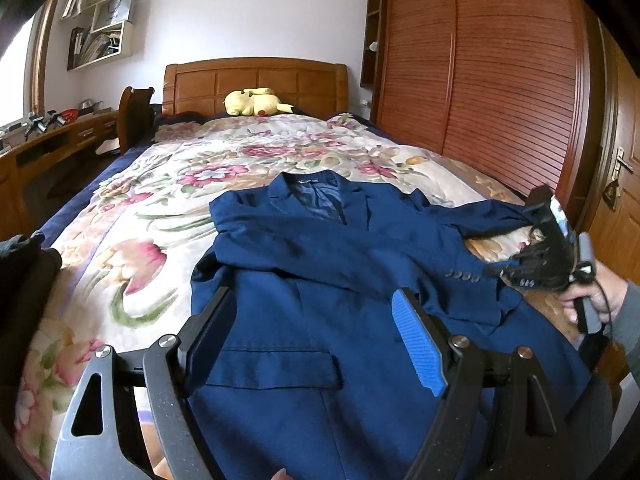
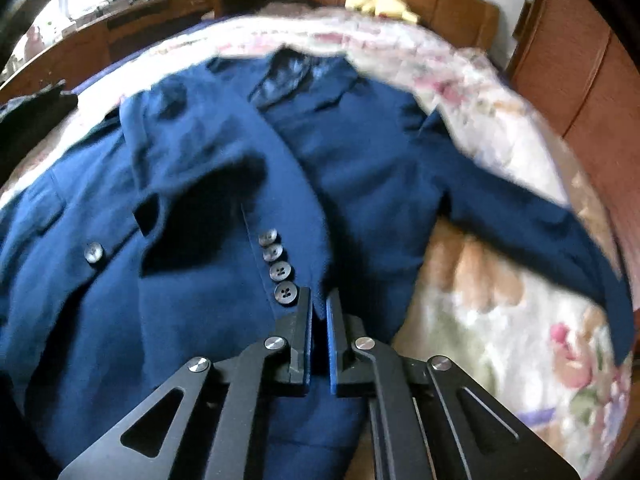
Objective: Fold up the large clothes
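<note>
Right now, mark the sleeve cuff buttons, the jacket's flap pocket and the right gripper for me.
sleeve cuff buttons [image 2: 278, 268]: right wrist view, third button in the row.
flap pocket [image 1: 276, 368]: left wrist view, middle of the flap.
right gripper [image 2: 319, 308]: right wrist view, between fingertips shut on the sleeve cuff.

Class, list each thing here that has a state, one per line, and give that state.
Jacket: flat on the bed, front up, one sleeve folded across the chest.
Left gripper: open, above the jacket.
Right gripper: shut on the sleeve cuff.
Wardrobe door: closed.
</note>
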